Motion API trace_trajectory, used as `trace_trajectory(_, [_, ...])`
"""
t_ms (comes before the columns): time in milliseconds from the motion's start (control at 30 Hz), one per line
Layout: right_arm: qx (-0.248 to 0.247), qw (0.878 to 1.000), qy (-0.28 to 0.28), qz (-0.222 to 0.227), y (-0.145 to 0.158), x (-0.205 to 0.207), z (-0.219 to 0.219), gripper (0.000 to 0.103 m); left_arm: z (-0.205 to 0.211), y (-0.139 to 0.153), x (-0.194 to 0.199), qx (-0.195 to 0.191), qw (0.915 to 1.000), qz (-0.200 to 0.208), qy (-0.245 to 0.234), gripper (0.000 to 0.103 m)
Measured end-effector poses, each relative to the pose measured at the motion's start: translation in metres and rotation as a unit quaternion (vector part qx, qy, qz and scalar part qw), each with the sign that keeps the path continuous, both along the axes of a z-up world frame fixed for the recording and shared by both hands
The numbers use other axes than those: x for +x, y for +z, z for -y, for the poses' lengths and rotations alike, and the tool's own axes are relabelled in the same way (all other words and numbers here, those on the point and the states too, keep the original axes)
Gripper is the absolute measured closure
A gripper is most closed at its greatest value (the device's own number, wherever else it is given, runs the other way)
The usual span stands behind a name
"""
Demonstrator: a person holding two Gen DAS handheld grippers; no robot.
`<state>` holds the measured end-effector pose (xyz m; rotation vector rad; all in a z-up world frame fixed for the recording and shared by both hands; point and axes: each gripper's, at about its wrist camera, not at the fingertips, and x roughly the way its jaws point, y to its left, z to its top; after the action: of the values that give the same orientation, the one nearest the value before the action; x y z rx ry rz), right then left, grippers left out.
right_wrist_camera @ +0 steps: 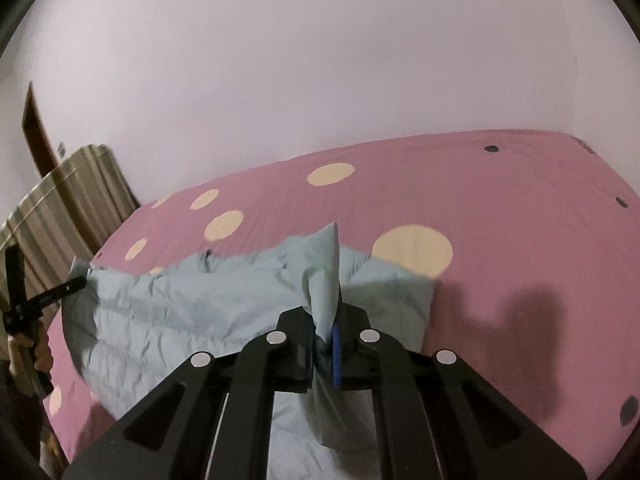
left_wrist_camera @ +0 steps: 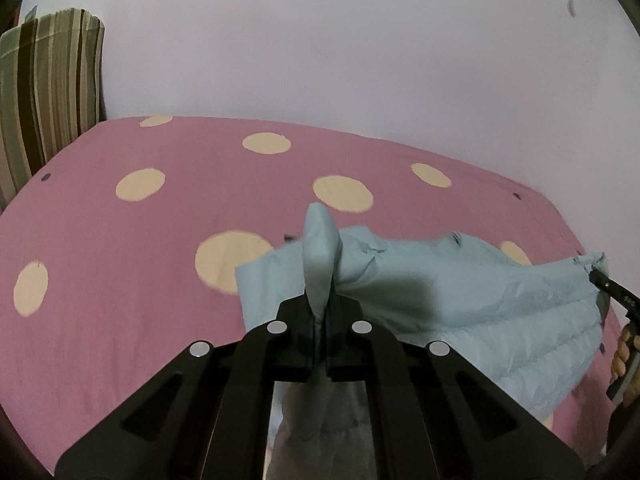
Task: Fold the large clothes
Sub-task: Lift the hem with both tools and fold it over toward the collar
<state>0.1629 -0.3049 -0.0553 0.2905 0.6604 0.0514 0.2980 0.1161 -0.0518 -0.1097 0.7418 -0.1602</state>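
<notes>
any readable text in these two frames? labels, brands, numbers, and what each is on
None readable.
Light marks on the left gripper's dark finger, seen from the right wrist view: too small and blurred to read.
Small pale plate on the wall beside the door frame: too small to tell.
Light blue garment, pink spotted bedsheet, striped cushion: no text visible.

Each black hand-held gripper has angular linkages with round silver rivets.
</notes>
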Motion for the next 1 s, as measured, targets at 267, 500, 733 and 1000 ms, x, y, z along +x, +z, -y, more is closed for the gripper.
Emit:
trace_trajectory(267, [-0.005, 0.999, -0.025, -0.040, -0.023, 0.091, 0.006, 0.097, 0.018, -0.022, 0.094, 0.051, 0.9977, -0.031, 0.033, 0.100])
trace_trajectory(500, [-0.014, 0.995, -0.033, -0.092, -0.073, 0.141, 0.008, 0.097, 0.026, -0.080, 0.143, 0.087, 0.9915, -0.080, 0.055, 0.100])
trace_trajectory(733, [-0.007, 0.990, -0.047, -0.136, -0.118, 0.155, 0.016, 0.096, 0.032, -0.123, 0.148, 0.100, 0.9890, -0.098, 0.048, 0.100])
trace_trajectory(1000, [-0.018, 0.990, -0.052, -0.127, -0.135, 0.155, 0.012, 0.097, 0.029, -0.144, 0.149, 0.084, 0.9915, -0.086, 0.052, 0.100])
